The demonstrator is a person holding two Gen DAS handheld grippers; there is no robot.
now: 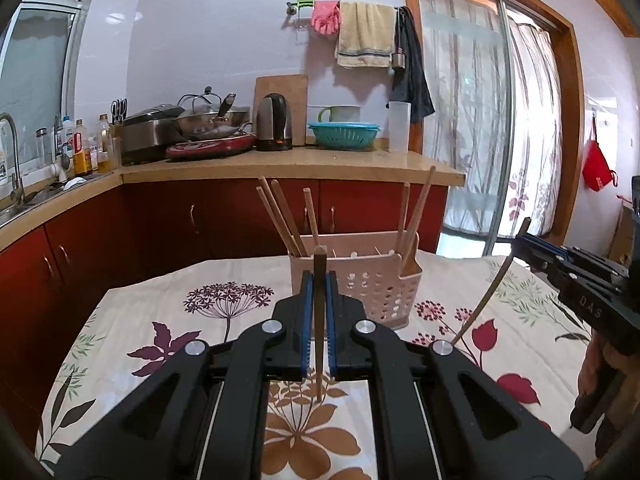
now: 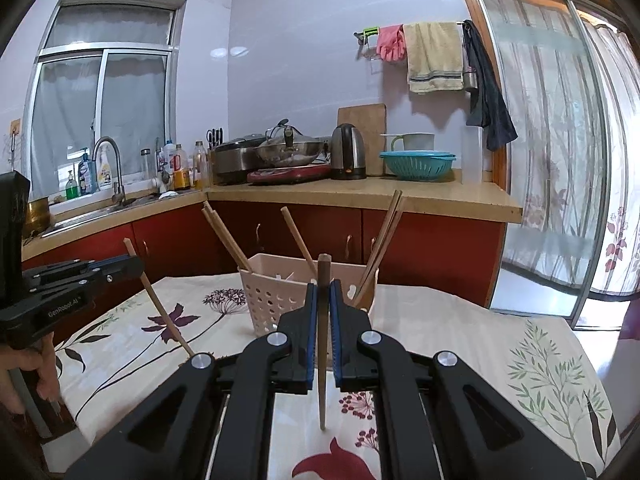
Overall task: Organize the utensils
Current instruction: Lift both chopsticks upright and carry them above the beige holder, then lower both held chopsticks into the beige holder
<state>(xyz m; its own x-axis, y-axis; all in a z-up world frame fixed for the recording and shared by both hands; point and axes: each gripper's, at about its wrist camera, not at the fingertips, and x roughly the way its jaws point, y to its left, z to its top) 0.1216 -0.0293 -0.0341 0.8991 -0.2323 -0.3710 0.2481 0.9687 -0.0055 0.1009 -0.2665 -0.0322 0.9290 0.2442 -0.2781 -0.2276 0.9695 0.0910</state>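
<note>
A pink perforated utensil holder stands on the flowered tablecloth with several wooden chopsticks leaning in it. My left gripper is shut on a wooden chopstick, held upright just in front of the holder. My right gripper is shut on another wooden chopstick, also upright before the holder. Each gripper shows in the other's view, the right with its chopstick, the left with its chopstick.
The table carries a floral cloth. Behind it runs a wooden counter with red cabinets, a kettle, pots, bottles, a teal colander and a sink at left. A sliding glass door is at right.
</note>
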